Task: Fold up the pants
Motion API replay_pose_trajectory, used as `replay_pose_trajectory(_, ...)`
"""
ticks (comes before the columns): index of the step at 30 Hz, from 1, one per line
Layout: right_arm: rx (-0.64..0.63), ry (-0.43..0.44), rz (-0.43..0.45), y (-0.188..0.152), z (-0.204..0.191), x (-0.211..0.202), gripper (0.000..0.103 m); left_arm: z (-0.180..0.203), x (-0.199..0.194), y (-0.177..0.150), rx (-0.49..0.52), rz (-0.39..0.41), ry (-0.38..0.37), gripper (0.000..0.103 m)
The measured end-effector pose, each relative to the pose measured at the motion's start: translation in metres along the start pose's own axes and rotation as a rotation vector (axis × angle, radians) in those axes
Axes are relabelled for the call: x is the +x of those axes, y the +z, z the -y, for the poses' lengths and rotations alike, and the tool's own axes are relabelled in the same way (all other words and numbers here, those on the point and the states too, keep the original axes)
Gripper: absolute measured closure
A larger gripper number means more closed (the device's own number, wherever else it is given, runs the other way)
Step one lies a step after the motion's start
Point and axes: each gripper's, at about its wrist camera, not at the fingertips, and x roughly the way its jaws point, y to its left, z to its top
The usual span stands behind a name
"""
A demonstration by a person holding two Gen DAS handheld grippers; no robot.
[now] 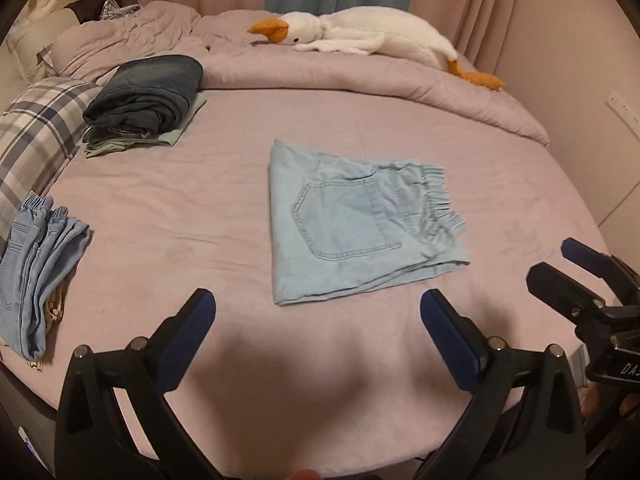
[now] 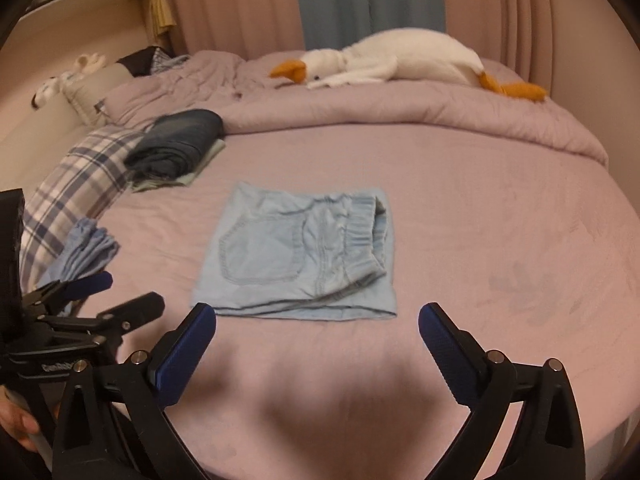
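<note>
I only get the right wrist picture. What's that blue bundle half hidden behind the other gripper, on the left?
Observer: A pile of light blue jeans, elastic waistbands showing, at the edge of the bed.
Operator: Is that other gripper holding anything?
Observer: No. The left gripper is wide open and empty, short of the folded pants.
Operator: Anything on the wall to my right?
Observer: A white socket strip.

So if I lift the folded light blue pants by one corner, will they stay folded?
Probably not. The light blue pants look like soft thin denim in loose layers, so they would likely droop and unfold. The gathered elastic waistband may sag first. They seem light.
</note>
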Motion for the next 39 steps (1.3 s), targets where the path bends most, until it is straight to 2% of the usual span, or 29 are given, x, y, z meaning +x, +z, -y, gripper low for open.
replay_pose_trajectory(4,-0.032,0.020,0.038,0.001,-0.010,-0.009,0.001,-0.001,-0.005,-0.002,-0.007,0.010,0.053,0.001)
replay_pose_trajectory(11,0.015,-0.006,0.002,-0.009,-0.007,0.011,0.001,-0.006,0.008,-0.007,-0.002,-0.014,0.102,0.001)
replay_pose_trajectory(39,0.008,0.004,-0.019,-0.003,-0.012,0.023,0.001,-0.006,0.018,-0.008,-0.013,-0.036,0.106,0.001)
